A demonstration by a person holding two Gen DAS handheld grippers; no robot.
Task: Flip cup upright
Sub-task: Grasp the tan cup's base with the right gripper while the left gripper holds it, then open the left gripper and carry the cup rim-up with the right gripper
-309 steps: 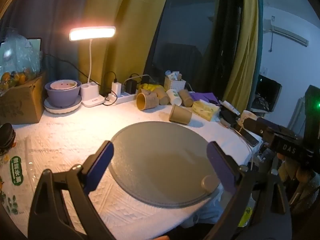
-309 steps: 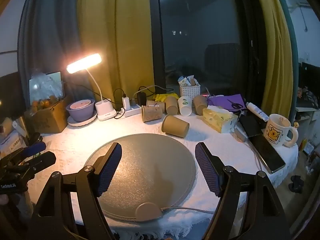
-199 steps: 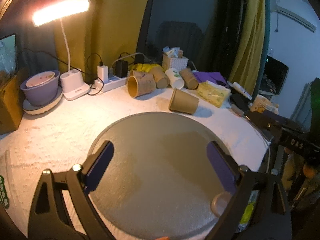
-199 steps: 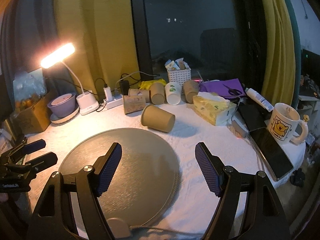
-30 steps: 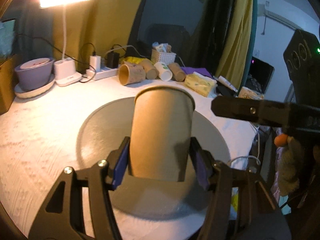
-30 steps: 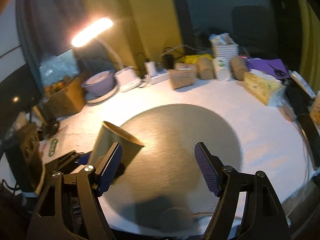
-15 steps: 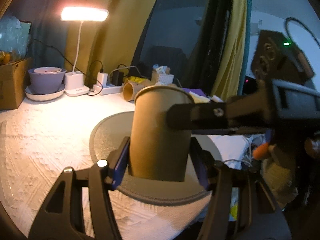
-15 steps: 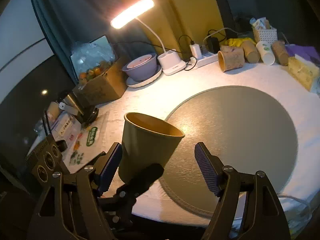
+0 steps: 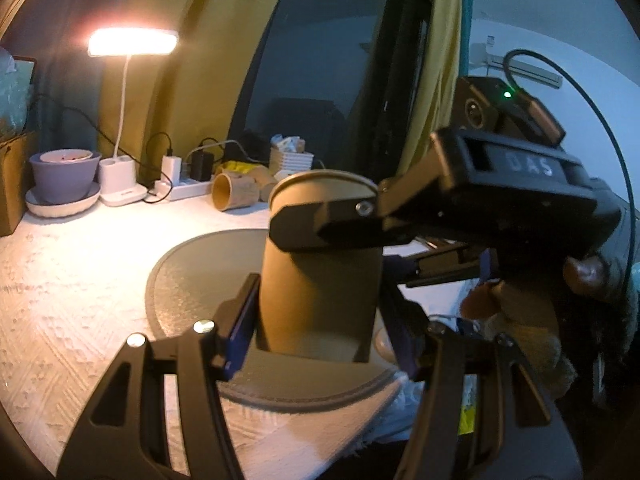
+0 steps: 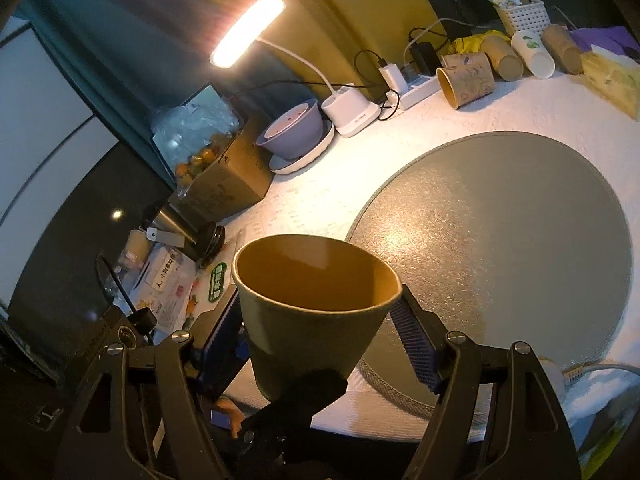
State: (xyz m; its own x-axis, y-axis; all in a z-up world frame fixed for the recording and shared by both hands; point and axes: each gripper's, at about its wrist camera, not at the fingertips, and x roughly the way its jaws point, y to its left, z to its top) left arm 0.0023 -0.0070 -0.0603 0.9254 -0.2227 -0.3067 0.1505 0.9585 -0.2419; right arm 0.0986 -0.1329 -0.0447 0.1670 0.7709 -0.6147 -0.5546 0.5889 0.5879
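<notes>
Holding the brown paper cup (image 9: 320, 276) mouth-up, my left gripper (image 9: 320, 312) pinches its smooth tapered wall between ribbed blue pads. My right gripper (image 10: 316, 320) brackets the same cup (image 10: 312, 304) near its rim; I cannot tell whether those pads press it. It hangs over the near edge of the round grey mat (image 10: 500, 240), which lies on a white quilted tablecloth (image 9: 72, 264). Far off, a bar-shaped desk lamp (image 10: 248, 36) glows.

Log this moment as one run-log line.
cup: upright, mouth up, above grey mat | left hand-held gripper: shut on cup | right hand-held gripper: around cup, closing
</notes>
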